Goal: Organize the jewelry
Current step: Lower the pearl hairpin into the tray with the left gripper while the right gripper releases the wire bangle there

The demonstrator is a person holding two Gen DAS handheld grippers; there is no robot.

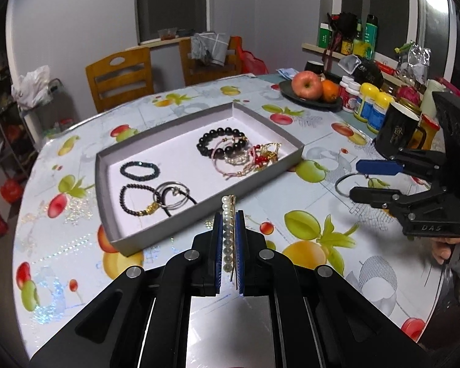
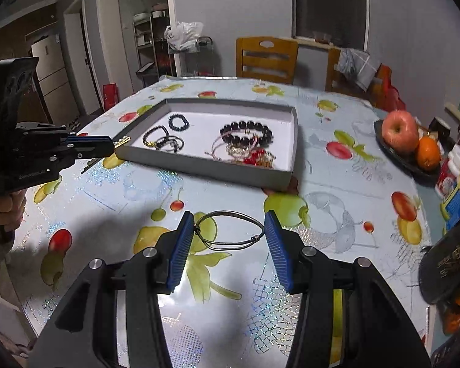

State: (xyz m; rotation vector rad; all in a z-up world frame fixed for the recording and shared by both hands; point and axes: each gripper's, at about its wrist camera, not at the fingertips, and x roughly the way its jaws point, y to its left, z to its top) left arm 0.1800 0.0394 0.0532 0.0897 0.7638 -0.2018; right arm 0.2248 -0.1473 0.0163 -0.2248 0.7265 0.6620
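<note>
Nearby, fruit plate, jars and mug crowd the tray.

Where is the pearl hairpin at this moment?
In the left wrist view, the pearl hairpin is clamped in the left tool, raised above the table, just before the near edge of the grey tray.

A pearl clip sits tight in my left jaws, sticking out past the tips. A thin wire bangle hangs pinched in my right jaws. The grey tray holds bead bracelets, rings and red charms.
</note>
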